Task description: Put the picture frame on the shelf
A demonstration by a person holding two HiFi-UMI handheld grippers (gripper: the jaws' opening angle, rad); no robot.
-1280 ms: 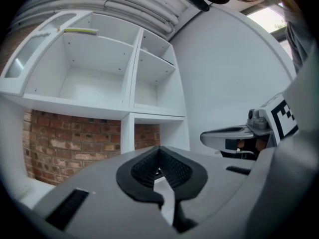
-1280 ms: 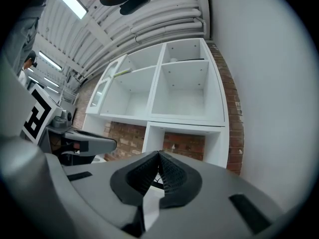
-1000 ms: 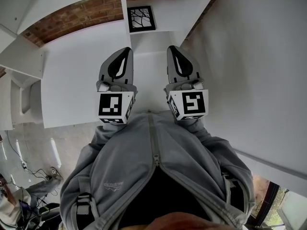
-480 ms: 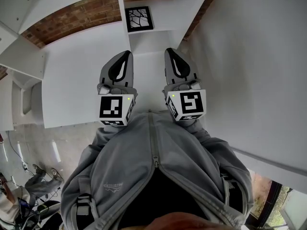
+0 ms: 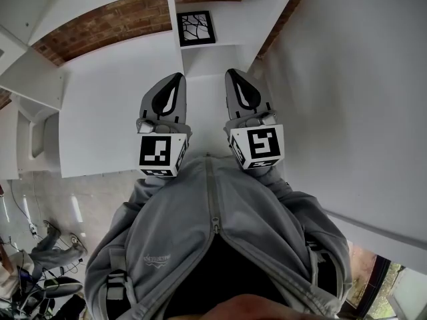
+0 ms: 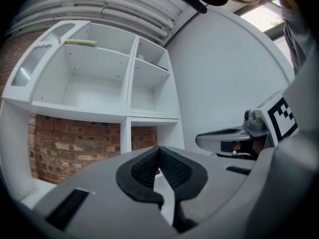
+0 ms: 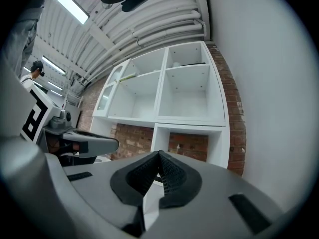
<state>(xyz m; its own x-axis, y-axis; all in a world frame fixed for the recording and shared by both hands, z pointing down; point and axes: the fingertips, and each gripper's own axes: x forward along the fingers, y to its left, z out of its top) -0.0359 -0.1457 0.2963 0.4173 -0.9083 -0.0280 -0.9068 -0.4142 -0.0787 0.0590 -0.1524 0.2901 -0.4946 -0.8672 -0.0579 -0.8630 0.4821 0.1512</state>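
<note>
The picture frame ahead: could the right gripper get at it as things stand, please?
Probably yes: nothing lies between the right gripper and the picture frame, though its shut jaws must open first.

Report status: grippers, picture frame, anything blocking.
Left gripper, right gripper: fingers shut, empty, side by side. Picture frame lies flat ahead, untouched. Nothing between them and it.

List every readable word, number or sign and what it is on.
Hoodie logo: too small to read.
Left marker cube on left gripper: square pattern, no words.
Right marker cube on right gripper: same.
Picture frame: branching lines, no words.
</note>
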